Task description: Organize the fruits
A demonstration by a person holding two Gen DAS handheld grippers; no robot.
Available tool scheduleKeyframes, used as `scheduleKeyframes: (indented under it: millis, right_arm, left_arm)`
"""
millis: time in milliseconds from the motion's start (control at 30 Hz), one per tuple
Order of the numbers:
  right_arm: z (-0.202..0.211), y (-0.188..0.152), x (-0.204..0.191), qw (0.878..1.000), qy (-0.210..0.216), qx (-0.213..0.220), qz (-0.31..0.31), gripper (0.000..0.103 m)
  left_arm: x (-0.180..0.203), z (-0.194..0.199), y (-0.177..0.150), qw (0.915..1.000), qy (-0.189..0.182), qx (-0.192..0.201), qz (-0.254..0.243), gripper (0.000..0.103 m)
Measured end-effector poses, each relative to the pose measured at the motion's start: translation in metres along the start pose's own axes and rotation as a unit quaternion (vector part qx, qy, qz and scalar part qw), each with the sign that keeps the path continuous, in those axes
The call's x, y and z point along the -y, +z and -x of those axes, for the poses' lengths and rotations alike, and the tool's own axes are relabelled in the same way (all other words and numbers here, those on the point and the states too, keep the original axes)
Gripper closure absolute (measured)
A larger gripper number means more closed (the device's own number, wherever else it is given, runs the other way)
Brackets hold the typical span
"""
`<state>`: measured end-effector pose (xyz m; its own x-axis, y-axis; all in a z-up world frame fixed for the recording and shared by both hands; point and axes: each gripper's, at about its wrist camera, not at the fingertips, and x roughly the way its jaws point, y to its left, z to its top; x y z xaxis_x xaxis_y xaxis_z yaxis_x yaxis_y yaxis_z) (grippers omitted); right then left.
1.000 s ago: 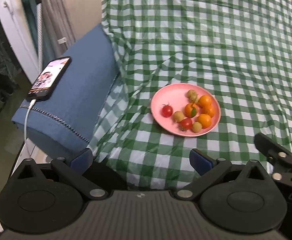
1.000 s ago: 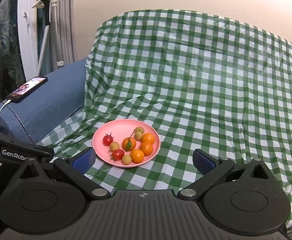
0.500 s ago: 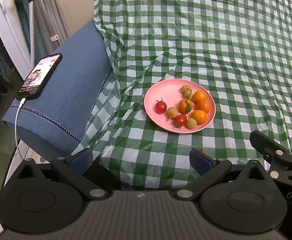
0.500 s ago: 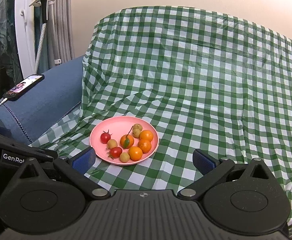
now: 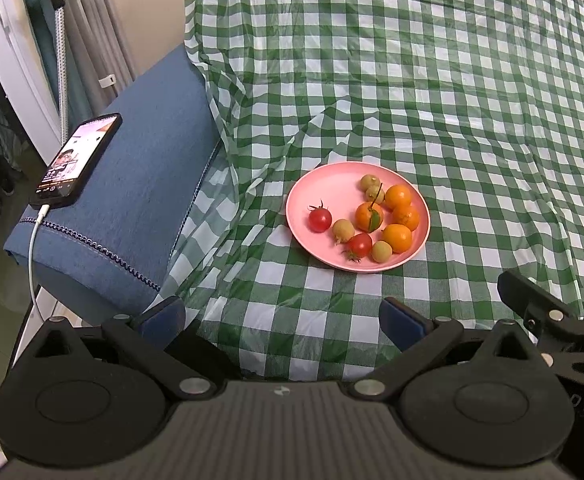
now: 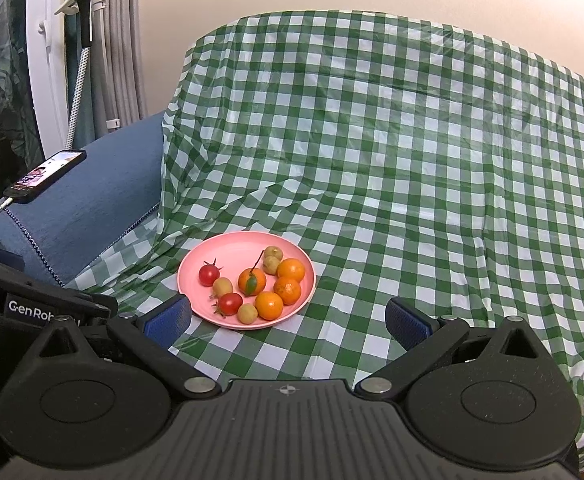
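Phone (image 5: 76, 160) at far left, on the blue armrest (image 5: 131, 200), plugged into a white cable (image 5: 32, 252); lit screen up, well apart from the fruit, probably parked there out of the way; checked cloth (image 5: 412, 80) drapes the sofa seat and back, likely to protect the upholstery; pink plate (image 5: 332, 188) sits on the cloth over the seat; all fruit lies on it, none on the cloth; two tomatoes (image 5: 319, 219) toward its left, small green-yellow fruits (image 5: 343, 229) scattered among them, four oranges (image 5: 398, 197) bunched at its right, one with a stem and leaf; kinds partly mixed, partly grouped, so this fits either a sort under way or fruit already gathered onto one plate; cannot settle which.

Left tool (image 5: 281, 316): fingers spread wide, nothing between them, held short of the plate's near rim; right tool (image 6: 287, 316): likewise spread and empty, plate just ahead of its left finger; both aimed at the plate, presumably for reach.
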<state>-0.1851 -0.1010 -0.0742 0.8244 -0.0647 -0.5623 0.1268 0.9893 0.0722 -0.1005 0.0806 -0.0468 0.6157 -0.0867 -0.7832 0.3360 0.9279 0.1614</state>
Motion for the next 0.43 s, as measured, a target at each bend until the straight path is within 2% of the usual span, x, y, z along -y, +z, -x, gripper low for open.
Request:
scheduleKeyframes:
  millis: [433]
  right_arm:
    - [-0.0085,-0.0015,-0.0043,1.0,-0.001,-0.003,-0.003,0.001]
  left_arm:
    - [0.0003,-0.0082,0.0066,1.0,0.0,-0.006,-0.003,0.0]
